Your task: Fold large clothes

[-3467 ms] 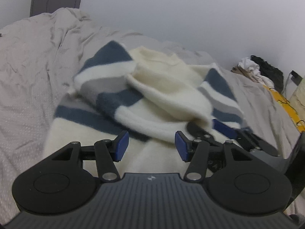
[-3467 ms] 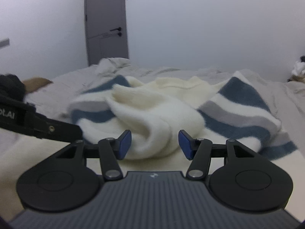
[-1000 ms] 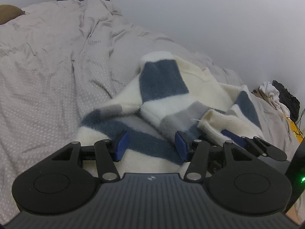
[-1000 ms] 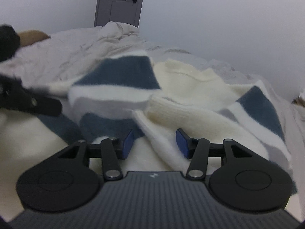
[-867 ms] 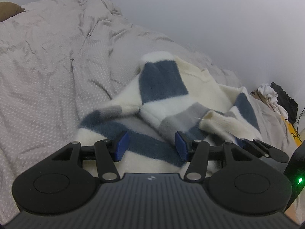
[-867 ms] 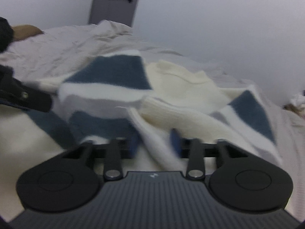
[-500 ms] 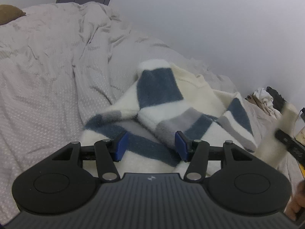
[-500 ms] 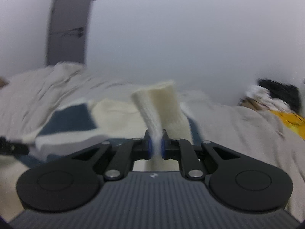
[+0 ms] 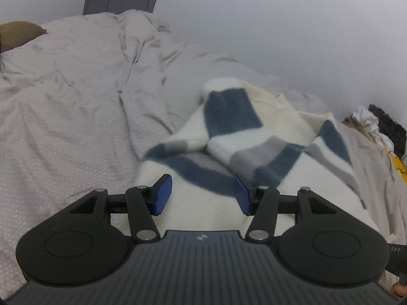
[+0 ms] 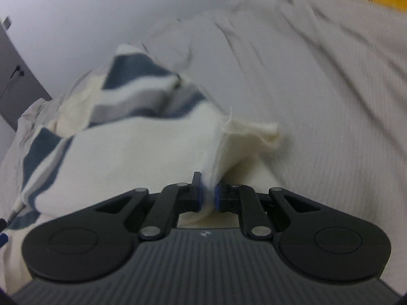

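Grey bed cover (image 9: 63,96): wrinkled, under the striped sweater (image 9: 234,132)
Left gripper (image 9: 202,194): wide open above sweater
Right gripper (image 10: 208,194): pinching sweater's cream edge

Changes since the earlier pictures:

- Right gripper (image 10: 208,198): was spread wide over the garment; its blue pads are now pinched together on a cream ribbed cuff (image 10: 244,137).
- Cream, navy and grey striped fleece sweater (image 9: 254,142): was bunched in a heap with one sleeve lying across the body; that sleeve has been drawn off to the right side and stretches out over the pale grey quilted bedcover (image 10: 330,101).
- Right wrist view: formerly facing the grey door (image 10: 12,76) and wall; now tilted and swung round, heavily blurred.
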`<state>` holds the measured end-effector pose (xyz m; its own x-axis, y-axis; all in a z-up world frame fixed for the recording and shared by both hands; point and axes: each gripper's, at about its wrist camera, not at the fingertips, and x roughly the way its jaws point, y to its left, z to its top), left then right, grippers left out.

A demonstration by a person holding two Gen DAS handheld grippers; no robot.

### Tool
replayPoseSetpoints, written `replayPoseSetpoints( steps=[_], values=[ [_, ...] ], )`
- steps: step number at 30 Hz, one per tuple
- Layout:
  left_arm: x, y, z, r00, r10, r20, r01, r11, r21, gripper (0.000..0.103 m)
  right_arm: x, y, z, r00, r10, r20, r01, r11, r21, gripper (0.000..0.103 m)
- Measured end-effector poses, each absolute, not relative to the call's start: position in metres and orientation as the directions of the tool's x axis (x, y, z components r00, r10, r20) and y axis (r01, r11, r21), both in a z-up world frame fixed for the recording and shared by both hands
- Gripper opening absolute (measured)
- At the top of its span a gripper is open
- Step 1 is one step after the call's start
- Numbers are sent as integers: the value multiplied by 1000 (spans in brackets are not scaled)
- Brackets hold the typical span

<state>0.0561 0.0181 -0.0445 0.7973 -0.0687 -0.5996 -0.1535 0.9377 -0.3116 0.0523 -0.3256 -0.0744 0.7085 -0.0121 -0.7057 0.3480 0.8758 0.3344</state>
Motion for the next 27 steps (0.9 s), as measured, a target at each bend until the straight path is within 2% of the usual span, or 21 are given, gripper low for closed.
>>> replayPoseSetpoints(
  steps=[4,8,12,13,15,19,23,27],
  values=[
    [50,26,-49,778,-78,-624,-151,940,-306,59,54,-320,-72,704,-3,-710,310,901,303,15],
    [36,40,-43,770,-120,-627,-162,913,-374,59,39,-327,-62,686,50,-726,300,889,345,20],
    [17,56,-32,755,-149,-639,-183,888,-423,60,17,-342,-54,651,123,-750,314,855,412,47],
    [12,63,-30,747,-168,-644,-190,874,-448,60,12,-345,-54,646,141,-750,316,845,431,50],
    [5,73,-33,729,-206,-652,-205,844,-496,60,1,-348,-54,629,159,-761,330,832,446,55],
    [-5,88,-51,669,-232,-706,-295,789,-539,60,-11,-356,-58,619,160,-769,383,793,473,56],
    [-11,96,-60,662,-230,-713,-348,749,-565,60,-17,-363,-56,630,123,-766,418,778,469,58],
    [-9,92,-64,654,-272,-706,-327,740,-588,60,-23,-373,-53,655,87,-751,452,751,482,76]
  ],
)
